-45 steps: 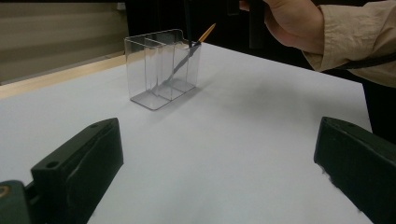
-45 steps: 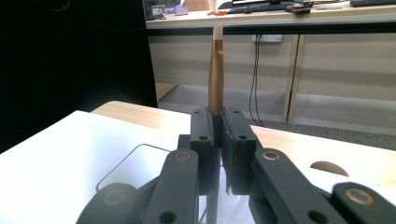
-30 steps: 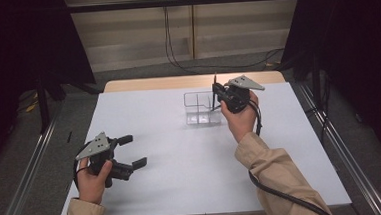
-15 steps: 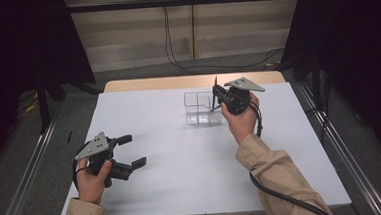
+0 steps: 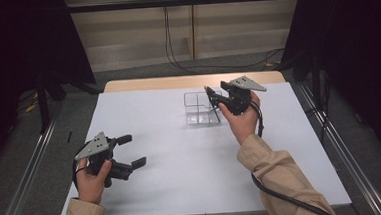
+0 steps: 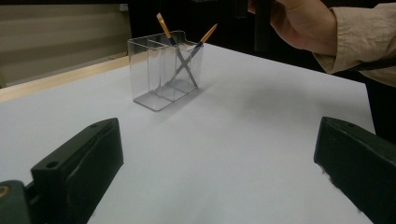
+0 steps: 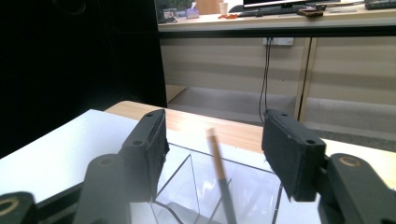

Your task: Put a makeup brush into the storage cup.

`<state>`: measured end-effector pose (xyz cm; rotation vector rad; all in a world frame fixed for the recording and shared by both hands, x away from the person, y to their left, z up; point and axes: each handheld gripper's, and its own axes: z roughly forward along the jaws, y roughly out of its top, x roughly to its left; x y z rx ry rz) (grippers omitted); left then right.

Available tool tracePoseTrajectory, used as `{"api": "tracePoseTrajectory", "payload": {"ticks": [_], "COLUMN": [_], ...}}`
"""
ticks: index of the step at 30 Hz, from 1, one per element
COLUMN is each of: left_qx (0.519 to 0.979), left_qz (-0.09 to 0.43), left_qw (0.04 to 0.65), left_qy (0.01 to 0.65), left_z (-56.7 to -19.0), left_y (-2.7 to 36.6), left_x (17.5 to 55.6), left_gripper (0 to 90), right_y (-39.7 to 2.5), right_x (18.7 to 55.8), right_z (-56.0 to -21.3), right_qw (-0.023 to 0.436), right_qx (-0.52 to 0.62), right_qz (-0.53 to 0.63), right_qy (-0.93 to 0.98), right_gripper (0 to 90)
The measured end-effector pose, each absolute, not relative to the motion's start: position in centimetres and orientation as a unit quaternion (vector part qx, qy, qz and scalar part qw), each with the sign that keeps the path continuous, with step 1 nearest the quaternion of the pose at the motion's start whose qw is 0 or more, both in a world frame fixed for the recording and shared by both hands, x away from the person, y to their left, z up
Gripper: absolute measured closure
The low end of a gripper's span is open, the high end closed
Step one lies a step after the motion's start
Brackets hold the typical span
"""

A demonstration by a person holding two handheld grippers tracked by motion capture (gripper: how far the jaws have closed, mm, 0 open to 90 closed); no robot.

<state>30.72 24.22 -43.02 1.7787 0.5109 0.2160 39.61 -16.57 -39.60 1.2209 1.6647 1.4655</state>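
A: What's the risk with the right gripper (image 5: 213,97) held over that clear divided holder (image 5: 201,108)?

B: I'd judge the worst case is tipping it. The holder is light-looking plastic, standing near the far edge of the table (image 5: 183,188), and the two brushes (image 6: 183,56) lean crossed inside it, handles poking above the rim. If the jaws close off-centre on one handle and pull sideways, the brush could lever the holder over or drag the second brush out with it

A: Are the jaws on a brush now?

B: No. In the right gripper view they stand apart, with one orange-tipped brush handle (image 7: 217,163) rising in the gap between them, touching neither pad as far as I can tell. So spread, holding nothing

A: And the left gripper (image 5: 131,151)?

B: Jaws wide apart too, empty, held low over the near left part of the table, well apart from the holder. Its view looks across the bare white top at the holder and the person's right hand (image 6: 299,21) above it

A: Any other hazard?

B: A glancing pinch could flick the brush rather than grip it
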Motion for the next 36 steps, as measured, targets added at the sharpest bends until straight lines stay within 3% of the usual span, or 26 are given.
{"api": "tracePoseTrajectory", "payload": {"ticks": [25,36], "left_qx": [0.766,0.766], "left_qz": [0.096,0.097], "left_qw": [0.596,0.596], "left_qy": [0.222,0.223], "left_z": [-43.0,-43.0], "left_y": [24.3,24.3], "left_x": [30.6,30.6], "left_gripper": [1.2,1.2], "right_y": [-17.5,-18.4], "right_x": [38.5,38.3], "right_z": [-39.1,-39.6], "right_qw": [0.296,0.295], "right_qx": [0.429,0.425], "right_qz": [0.551,0.551], "right_qy": [0.652,0.654], "right_gripper": [13.1,10.9]}}
